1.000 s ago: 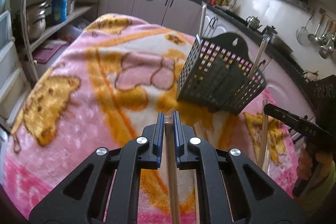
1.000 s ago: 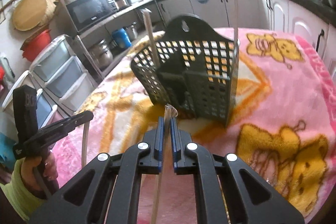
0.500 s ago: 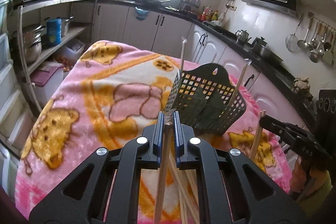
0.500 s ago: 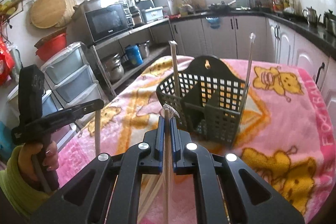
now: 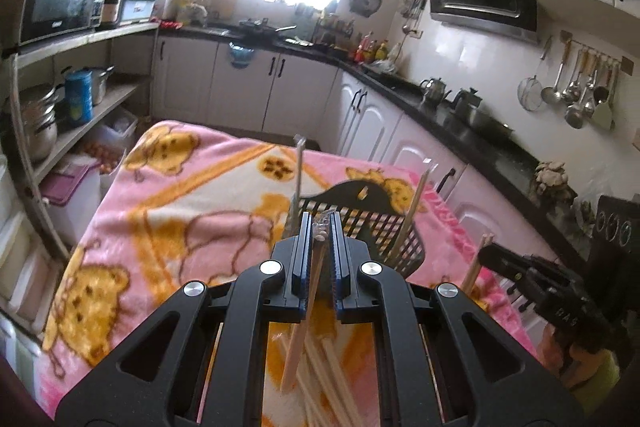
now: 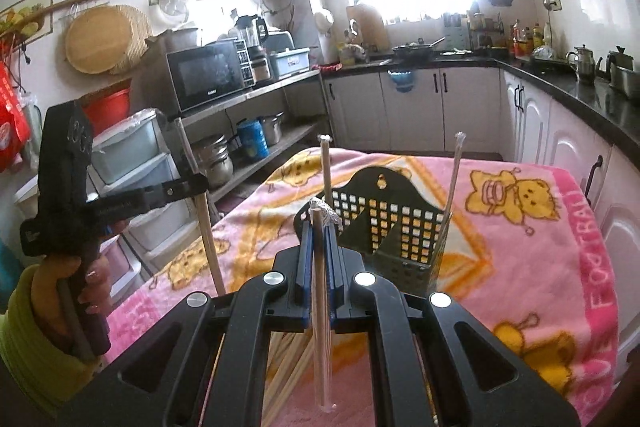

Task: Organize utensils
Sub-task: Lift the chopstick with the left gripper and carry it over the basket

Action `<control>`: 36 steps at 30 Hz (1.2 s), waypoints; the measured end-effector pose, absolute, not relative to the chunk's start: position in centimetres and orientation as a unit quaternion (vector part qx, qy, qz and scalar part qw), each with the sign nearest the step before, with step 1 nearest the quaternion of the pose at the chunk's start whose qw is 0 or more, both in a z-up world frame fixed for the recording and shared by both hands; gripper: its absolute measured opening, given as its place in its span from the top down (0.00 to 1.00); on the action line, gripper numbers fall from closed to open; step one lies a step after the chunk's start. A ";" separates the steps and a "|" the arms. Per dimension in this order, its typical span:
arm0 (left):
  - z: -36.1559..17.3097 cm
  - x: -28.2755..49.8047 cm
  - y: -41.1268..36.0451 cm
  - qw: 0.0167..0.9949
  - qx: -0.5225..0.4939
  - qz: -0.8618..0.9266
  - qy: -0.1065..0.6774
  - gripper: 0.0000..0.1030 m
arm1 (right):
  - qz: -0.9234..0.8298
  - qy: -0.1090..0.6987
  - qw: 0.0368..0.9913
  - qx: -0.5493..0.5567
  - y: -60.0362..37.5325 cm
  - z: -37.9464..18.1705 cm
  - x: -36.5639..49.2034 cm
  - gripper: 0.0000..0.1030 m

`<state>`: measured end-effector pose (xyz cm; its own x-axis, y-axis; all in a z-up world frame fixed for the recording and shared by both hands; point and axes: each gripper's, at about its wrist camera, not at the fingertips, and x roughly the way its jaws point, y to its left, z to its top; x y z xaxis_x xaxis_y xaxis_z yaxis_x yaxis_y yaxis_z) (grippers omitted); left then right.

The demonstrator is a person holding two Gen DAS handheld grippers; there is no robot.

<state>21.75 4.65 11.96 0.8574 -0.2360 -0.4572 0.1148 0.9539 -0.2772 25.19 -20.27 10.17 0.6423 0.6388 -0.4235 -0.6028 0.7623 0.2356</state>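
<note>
A dark slotted utensil basket [image 5: 372, 227] [image 6: 384, 227] stands on the pink blanket with two wrapped chopsticks [image 6: 326, 171] upright in it. My left gripper [image 5: 320, 223] is shut on a wooden chopstick [image 5: 300, 323] and held high above the table. My right gripper [image 6: 318, 223] is shut on a wrapped chopstick [image 6: 320, 327], also raised. Several loose chopsticks [image 5: 332, 379] lie on the blanket below both grippers. The right gripper shows at the right of the left wrist view [image 5: 486, 253]; the left gripper shows at the left of the right wrist view [image 6: 200, 183].
The pink cartoon blanket [image 5: 180, 211] covers the table. Shelves with pots [image 5: 40, 131] and plastic drawers [image 6: 132, 155] stand to the left. White cabinets and a dark counter [image 5: 460, 111] run behind and to the right.
Both grippers have risen well above the table with their chopsticks, so the basket now looks smaller and lower. The pile of loose chopsticks has come into view beneath them.
</note>
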 end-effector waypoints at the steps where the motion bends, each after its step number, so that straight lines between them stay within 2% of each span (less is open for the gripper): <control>1: 12.4 21.9 4.4 0.957 -0.119 -0.095 0.248 0.97 | 0.342 0.245 0.906 0.038 -20.4 10.4 25.3 0.94; 18: 18.4 26.1 0.0 0.964 -0.087 -0.138 0.208 0.97 | 0.321 0.205 0.923 0.056 -22.6 14.6 27.4 0.94; 36: 19.3 31.2 -2.7 0.967 -0.087 -0.148 0.187 0.97 | 0.300 0.171 0.936 0.072 -23.7 18.2 31.4 0.94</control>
<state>31.19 -2.68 19.28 0.8860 -0.3195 -0.3360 0.2545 0.9409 -0.2237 31.43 -23.67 18.18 0.7612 0.5865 -0.2767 -0.5376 0.8093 0.2367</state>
